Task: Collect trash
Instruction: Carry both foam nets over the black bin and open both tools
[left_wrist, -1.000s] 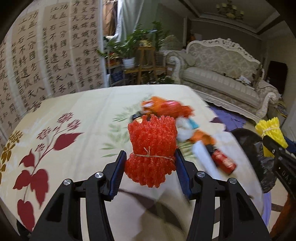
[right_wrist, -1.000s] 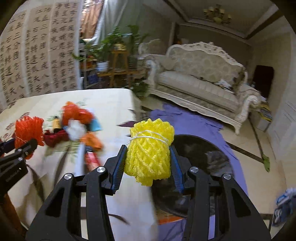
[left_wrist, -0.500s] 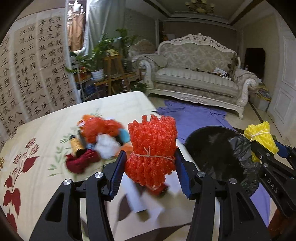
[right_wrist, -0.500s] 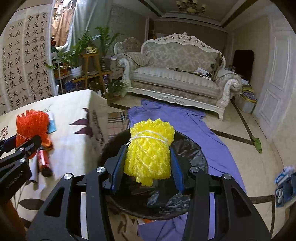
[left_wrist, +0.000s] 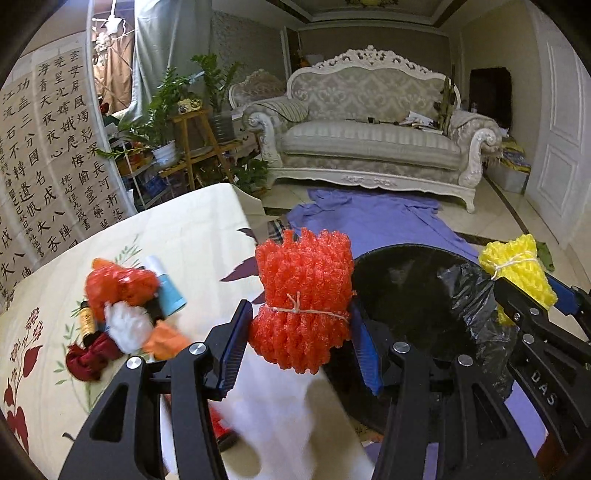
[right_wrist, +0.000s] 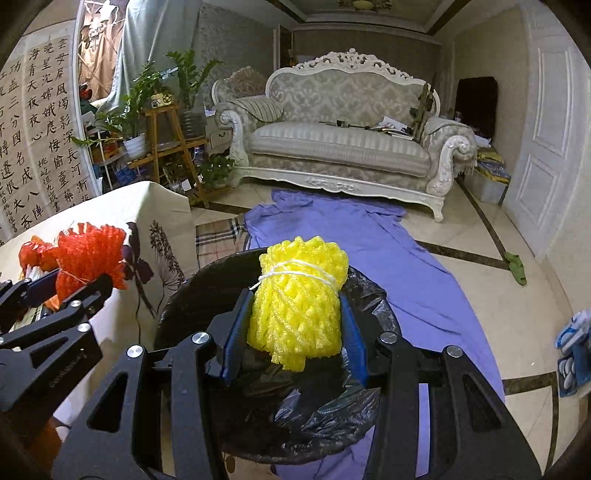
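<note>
Two tools each pinch a tied foam net, right tool (right_wrist: 294, 325) holding yellow net (right_wrist: 298, 308) over the bin (right_wrist: 192, 295) for dropping, left tool (left_wrist: 301, 332) bringing red net (left_wrist: 303, 299) beside it.

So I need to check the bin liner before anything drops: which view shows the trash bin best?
The right wrist view: the trash bin sits centred below the yellow foam net. The left wrist view shows its dark inside off to the right.

Left gripper (left_wrist: 300, 332) clamped, right gripper (right_wrist: 293, 325) clamped, side by side
</note>
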